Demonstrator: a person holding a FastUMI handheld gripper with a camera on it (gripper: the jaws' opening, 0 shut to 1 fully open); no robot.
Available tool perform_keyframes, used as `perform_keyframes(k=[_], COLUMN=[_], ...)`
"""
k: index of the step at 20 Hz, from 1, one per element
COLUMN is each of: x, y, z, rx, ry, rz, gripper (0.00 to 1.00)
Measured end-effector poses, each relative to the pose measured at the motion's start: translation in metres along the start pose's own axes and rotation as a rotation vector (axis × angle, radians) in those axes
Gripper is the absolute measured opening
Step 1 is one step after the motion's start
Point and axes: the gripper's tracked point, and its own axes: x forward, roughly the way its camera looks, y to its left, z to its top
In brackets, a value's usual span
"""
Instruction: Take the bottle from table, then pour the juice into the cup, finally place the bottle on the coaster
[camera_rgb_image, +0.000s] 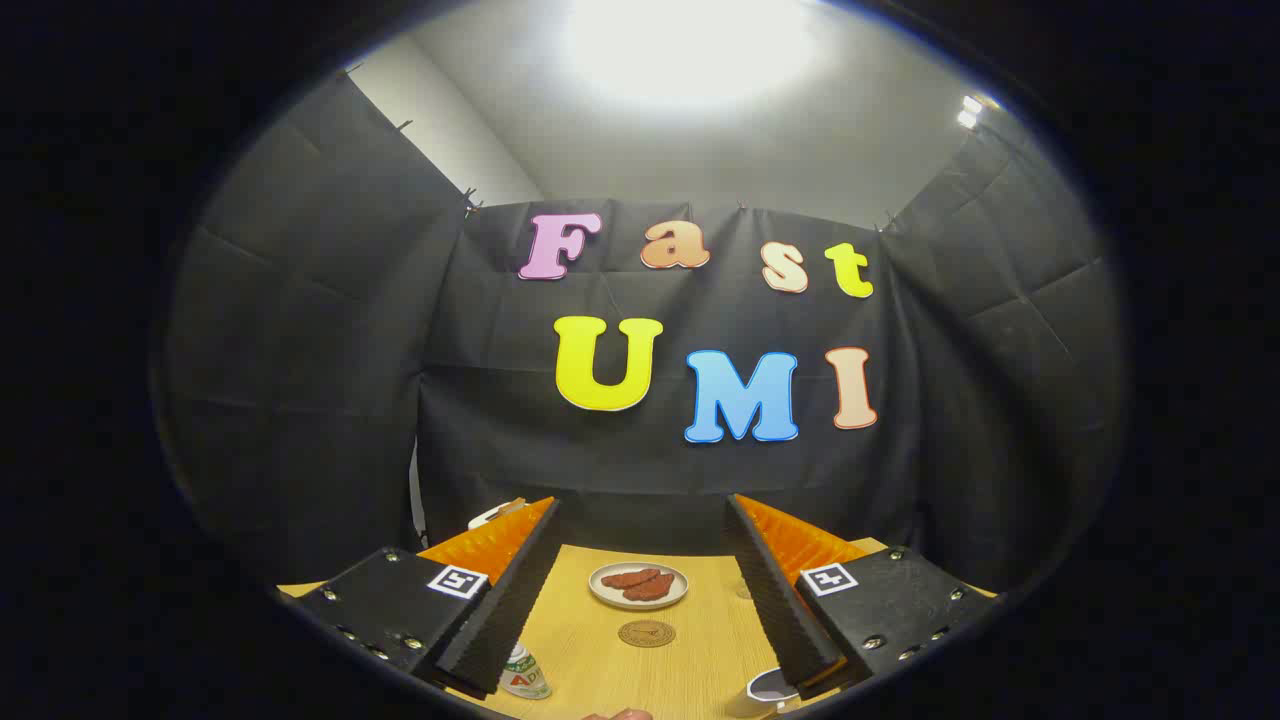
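My gripper (640, 525) stands open above the wooden table (700, 650), nothing between its fingers. A small bottle (524, 673) with a green and white label stands on the table below the left finger, partly hidden by it. A white cup (768, 687) sits below the right finger, mostly hidden. A round brown coaster (646, 633) lies on the table between the fingers, farther out than the bottle and cup.
Beyond the coaster sits a white plate (603, 592) with reddish-brown food. A white object (492, 514) peeks out behind the left finger at the table's far edge. Black cloth walls close the booth behind the table.
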Motion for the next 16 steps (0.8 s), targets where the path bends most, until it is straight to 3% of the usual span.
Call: perform_keyframes(k=[16], x=[-0.0091], y=[0.0053], z=[0.0052], rx=[0.017], ry=[-0.016], rz=[-0.007], gripper=[0.98])
